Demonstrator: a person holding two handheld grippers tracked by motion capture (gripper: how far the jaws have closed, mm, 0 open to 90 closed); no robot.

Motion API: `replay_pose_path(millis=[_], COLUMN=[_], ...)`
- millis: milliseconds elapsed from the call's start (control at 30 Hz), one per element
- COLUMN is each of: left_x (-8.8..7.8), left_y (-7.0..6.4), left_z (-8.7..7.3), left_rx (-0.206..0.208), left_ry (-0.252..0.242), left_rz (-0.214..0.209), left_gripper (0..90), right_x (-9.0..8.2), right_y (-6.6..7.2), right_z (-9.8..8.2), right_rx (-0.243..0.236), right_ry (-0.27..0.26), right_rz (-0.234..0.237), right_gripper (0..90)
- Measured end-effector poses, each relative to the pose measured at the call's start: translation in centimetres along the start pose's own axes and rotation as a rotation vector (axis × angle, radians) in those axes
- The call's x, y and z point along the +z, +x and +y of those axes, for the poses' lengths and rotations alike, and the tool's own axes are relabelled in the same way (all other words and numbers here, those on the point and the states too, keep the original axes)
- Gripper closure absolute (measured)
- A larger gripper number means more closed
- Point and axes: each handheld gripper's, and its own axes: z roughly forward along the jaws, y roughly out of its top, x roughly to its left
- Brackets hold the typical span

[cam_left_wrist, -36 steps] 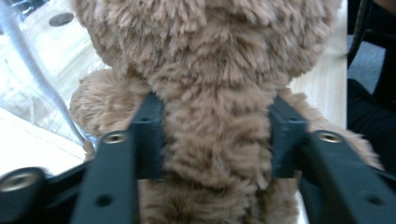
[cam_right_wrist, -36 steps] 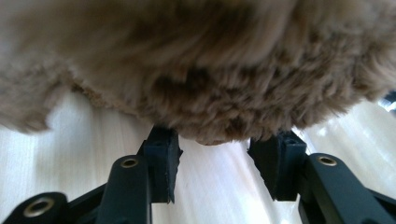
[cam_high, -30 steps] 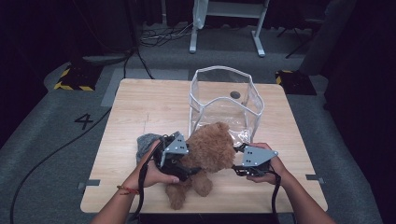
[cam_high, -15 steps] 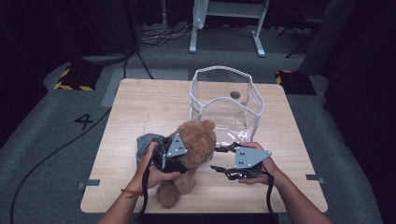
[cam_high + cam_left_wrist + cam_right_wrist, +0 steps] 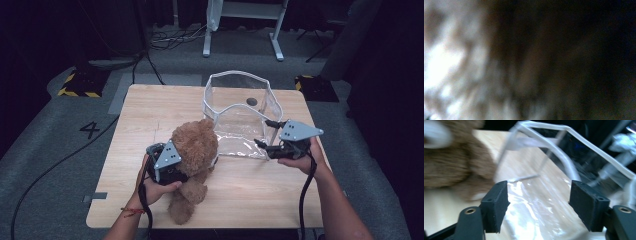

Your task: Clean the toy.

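Teddy (image 5: pixel 196 145) is sitting on the desk (image 5: pixel 150 115) just left of the bag (image 5: pixel 240 117), left gripper (image 5: pixel 167 162) squeezing its body to lift it; right gripper (image 5: pixel 539 205), jaws opening empty, is nearing the bag's wall.

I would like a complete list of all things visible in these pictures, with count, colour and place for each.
teddy bear: 1, brown, near middle of the table, against the left gripper
clear plastic bag: 1, transparent with white edging, standing open on the table's far right part
table: 1, light wood, centre
cables: several, black, on the grey floor at left and behind
white frame legs: 1 set, white, floor behind the table
left gripper: 1, black with grey plate, pressed into the bear
right gripper: 1, black, jaws open before the bag, nothing between them
hands: 2, on the grippers
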Motion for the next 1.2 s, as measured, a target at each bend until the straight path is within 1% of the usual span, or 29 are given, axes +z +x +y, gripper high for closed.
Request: replay_pose_path(millis=[67,133,167,200,233,267,300,333,367,400,433,467,500,533,633,733,767,833,933,967,1033,1067,1100,1133,1167,1200], left_x=[-0.2,-0.4,-0.6,-0.8,-1.0,-1.2,-1.3,-1.5,-1.6,-1.6,-1.6,-1.4,-1.4,-1.4,-1.6,-1.8,-1.9,-2.0,-2.2,-2.2,-2.3,-2.3,-2.4,-2.4,-2.5,-2.5], left_y=[0.2,0.4,0.5,0.6,0.6,0.5,0.4,0.3,0.1,0.0,-0.1,-0.1,-0.1,0.1,0.5,0.6,0.6,0.6,0.6,0.7,0.8,0.8,0.8,0.8,0.7,0.7], left_z=[-0.1,-0.2,-0.2,-0.2,-0.2,0.0,0.1,0.2,0.3,0.4,0.4,0.4,0.4,0.4,0.2,0.1,0.1,0.1,0.1,0.1,0.1,0.1,0.1,0.2,0.2,0.2], left_rx=[-0.015,-0.034,-0.042,-0.047,-0.047,-0.046,-0.044,-0.04,-0.035,-0.029,-0.028,-0.026,-0.027,-0.033,-0.054,-0.061,-0.063,-0.064,-0.063,-0.065,-0.068,-0.071,-0.073,-0.072,-0.07,-0.067], left_ry=[-0.008,-0.021,-0.027,-0.034,-0.042,-0.051,-0.058,-0.063,-0.064,-0.062,-0.061,-0.054,-0.05,-0.05,-0.061,-0.063,-0.067,-0.07,-0.069,-0.07,-0.071,-0.072,-0.073,-0.072,-0.072,-0.073], left_rz=[0.007,0.005,0.0,-0.004,-0.01,-0.012,-0.017,-0.019,-0.021,-0.015,-0.008,-0.001,0.002,0.005,0.008,0.014,0.015,0.014,0.015,0.017,0.017,0.017,0.017,0.016,0.015,0.016], left_gripper=[43.4,43.4,43.3,43.3,43.3,43.2,43.1,43.1,43.1,43.1,43.1,43.1,43.1,43.1,43.1,43.2,43.1,43.1,43.0,43.0,42.9,42.9,42.9,42.8,42.8,42.8], right_x=[0.5,1.1,1.5,1.9,2.3,2.7,3.2,3.5,3.8,4.2,4.5,4.8,4.9,4.8,4.2,3.3,3.0,2.3,1.0,0.6,-0.2,-0.5,-0.8,-1.1,-1.5,-1.9], right_y=[-1.3,-2.2,-2.6,-3.0,-3.3,-3.6,-3.9,-4.1,-4.3,-4.4,-4.4,-4.5,-4.6,-4.6,-4.8,-4.7,-4.5,-4.0,-3.3,-3.1,-2.7,-2.6,-2.6,-2.6,-2.7,-2.8], right_z=[0.4,0.6,0.7,0.7,0.8,0.8,0.7,0.7,0.6,0.5,0.4,0.3,0.1,0.1,0.0,-0.2,-0.3,-0.4,-0.8,-0.9,-1.2,-1.3,-1.4,-1.5,-1.4,-1.3], right_rx=[0.024,0.038,0.036,0.031,0.03,0.042,0.049,0.054,0.06,0.056,0.047,0.046,0.04,0.041,0.039,0.027,0.013,-0.01,-0.034,-0.049,-0.054,-0.058,-0.054,-0.039,-0.037,-0.033], right_ry=[0.046,0.068,0.094,0.125,0.142,0.161,0.185,0.194,0.215,0.247,0.272,0.293,0.305,0.305,0.291,0.281,0.281,0.28,0.265,0.259,0.248,0.242,0.231,0.212,0.198,0.173], right_rz=[-0.015,-0.054,-0.045,-0.047,-0.06,-0.057,-0.046,-0.047,-0.039,-0.028,-0.022,-0.017,-0.004,0.003,0.033,0.05,0.053,0.061,0.094,0.103,0.114,0.114,0.108,0.105,0.106,0.089], right_gripper=[32.8,36.9,35.8,36.4,39.2,40.9,46.7,53.2,55.7,59.8,67.5,70.7,77.4,81.2,86.7,87.5,87.5,87.6,87.7,87.8,87.6,86.8,83.7,81.1,75.7,65.1])
